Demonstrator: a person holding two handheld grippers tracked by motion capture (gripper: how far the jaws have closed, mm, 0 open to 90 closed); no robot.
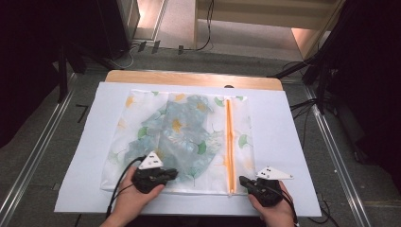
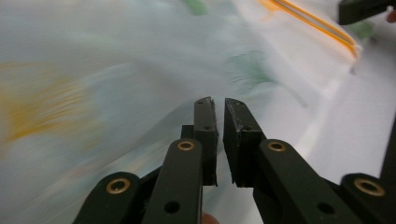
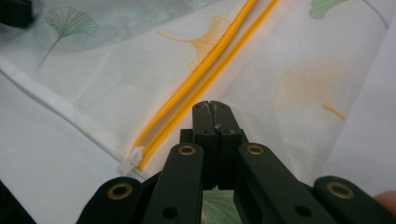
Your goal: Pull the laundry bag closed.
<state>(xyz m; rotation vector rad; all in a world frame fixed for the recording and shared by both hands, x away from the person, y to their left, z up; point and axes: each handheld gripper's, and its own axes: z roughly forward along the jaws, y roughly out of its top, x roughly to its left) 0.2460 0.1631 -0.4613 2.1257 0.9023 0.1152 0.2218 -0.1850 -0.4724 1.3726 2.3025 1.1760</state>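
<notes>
White sheet over a wooden surface (image 1: 189, 78), dark room and floor rails beyond. Nearest, at the bottom edge: left gripper (image 1: 171, 174) low over the near hem of the mesh laundry bag (image 1: 184, 137), right gripper (image 1: 243, 181) just beside the near end of the orange zipper (image 1: 229, 142). Left gripper view: jaws almost together, a thin slit between them, nothing pinched, blurred mesh underneath. Right gripper view: jaws pressed tight, tips over the mesh just right of the zipper; cannot tell whether any cloth sits between them. Bag flat in the middle of the sheet, ginkgo-leaf print, a bluish garment (image 1: 182, 123) showing through. Likely light, limp, slippery; no stiffness, so bound to sag and fold when lifted. Best holds: the hemmed edge or the tape beside the zipper. Right gripper view gives the white zipper pull (image 3: 132, 158) at the bag's corner, lost from above. High view gives the full outline and the garment inside.
</notes>
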